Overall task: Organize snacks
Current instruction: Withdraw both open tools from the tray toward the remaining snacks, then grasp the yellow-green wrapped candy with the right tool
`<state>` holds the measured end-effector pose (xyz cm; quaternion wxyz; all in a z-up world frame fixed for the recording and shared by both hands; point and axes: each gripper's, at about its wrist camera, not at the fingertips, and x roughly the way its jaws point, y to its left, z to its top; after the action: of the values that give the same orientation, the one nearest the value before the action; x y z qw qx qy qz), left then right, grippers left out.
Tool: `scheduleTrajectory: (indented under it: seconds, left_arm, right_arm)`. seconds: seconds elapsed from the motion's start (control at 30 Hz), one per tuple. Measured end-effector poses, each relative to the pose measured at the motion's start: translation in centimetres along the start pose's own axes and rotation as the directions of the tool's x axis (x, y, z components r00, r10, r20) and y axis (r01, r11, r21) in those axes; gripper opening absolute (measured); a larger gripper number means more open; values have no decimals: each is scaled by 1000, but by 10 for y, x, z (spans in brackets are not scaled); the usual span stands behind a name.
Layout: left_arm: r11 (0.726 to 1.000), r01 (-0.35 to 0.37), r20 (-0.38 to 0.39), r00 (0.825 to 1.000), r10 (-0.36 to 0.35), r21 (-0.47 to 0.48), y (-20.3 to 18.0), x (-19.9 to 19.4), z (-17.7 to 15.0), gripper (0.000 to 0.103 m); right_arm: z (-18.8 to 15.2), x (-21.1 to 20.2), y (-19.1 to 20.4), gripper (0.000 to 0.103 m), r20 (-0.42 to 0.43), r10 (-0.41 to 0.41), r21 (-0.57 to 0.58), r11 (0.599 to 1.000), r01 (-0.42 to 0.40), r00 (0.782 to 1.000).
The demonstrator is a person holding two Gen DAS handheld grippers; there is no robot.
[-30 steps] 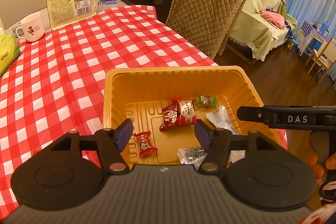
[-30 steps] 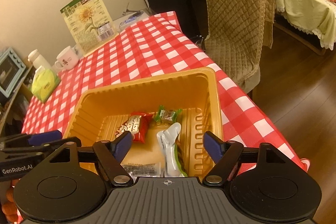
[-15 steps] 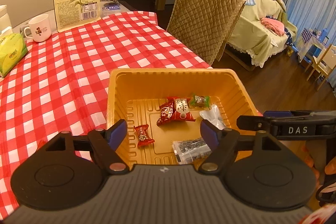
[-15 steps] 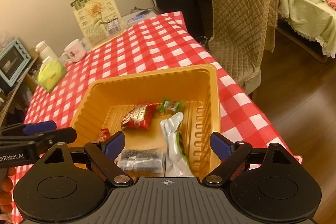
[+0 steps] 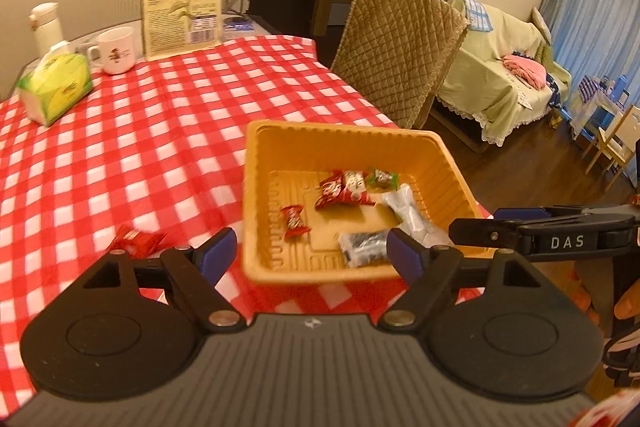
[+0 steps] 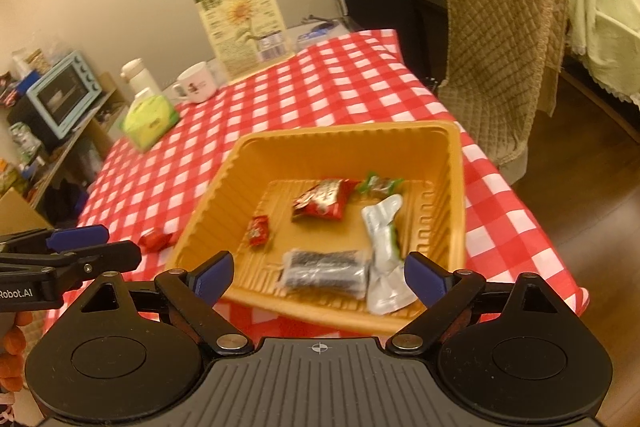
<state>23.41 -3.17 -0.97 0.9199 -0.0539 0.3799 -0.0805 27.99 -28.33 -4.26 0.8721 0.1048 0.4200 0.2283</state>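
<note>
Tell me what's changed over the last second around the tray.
Both grippers have pulled back from the tray: the left gripper and right gripper now sit at its near edge instead of over it, jaws opening, nothing between them. A red snack on the cloth left of the tray has come into view. The snacks inside the tray lie as before; mug and tissue pack unmoved.

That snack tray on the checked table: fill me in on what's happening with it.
A person is sorting snacks with hand-held tongs in each hand. The orange tray already holds several wrapped snacks, among them a small red candy, a larger red packet and a dark packet. Both the left tongs and the right tongs are opening with nothing gripped between them. One red snack lies on the tablecloth beside the tray, not yet put in.
</note>
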Motion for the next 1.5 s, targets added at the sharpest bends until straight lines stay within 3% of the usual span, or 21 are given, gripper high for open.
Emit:
scheduleTrajectory:
  seconds: [0.37,0.77,1.13,1.5]
  left_arm:
    - [994,-77,-28,997,75,-73,39,-45,-45,80]
    - [974,-177,-91,982,165,-141,85,-75,-92,80]
    - [955,-230,-121,970,210,-189,121,-86,-113,80]
    - [948,-251,-141,964,227,-193,151,-81,-119,80]
  right_arm:
    - [-33,6,40,92,-77,53,-66,996,-58,996]
    - [-62,33,98,92,-165,115,-154,978,-141,980]
    - [-83,60,145,92,-218,139,-227,955,-189,966]
    - [-88,87,173,92,-229,111,-251,953,-169,967]
